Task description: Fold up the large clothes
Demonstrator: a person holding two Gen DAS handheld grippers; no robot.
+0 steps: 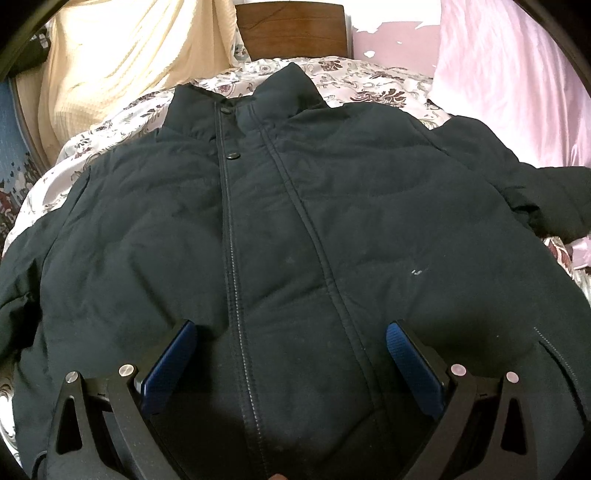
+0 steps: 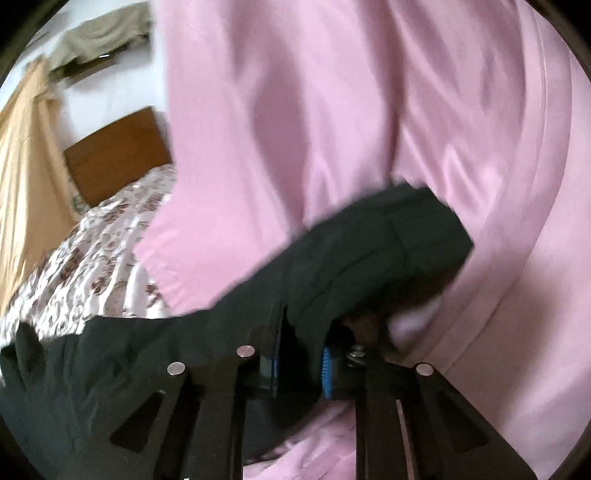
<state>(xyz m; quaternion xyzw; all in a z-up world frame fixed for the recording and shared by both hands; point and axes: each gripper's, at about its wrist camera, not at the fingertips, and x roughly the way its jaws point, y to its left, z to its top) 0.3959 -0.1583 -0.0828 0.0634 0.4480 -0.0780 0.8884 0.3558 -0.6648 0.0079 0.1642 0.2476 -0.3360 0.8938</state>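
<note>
Blue-padded fingers of our left gripper stand wide apart above the front of the dark padded jacket, nothing between them. We see the jacket spread face-up, zipped, on the floral bedspread, collar toward the wooden headboard. Our right gripper is clamped on the jacket's sleeve, which lies against the pink quilt.
</note>
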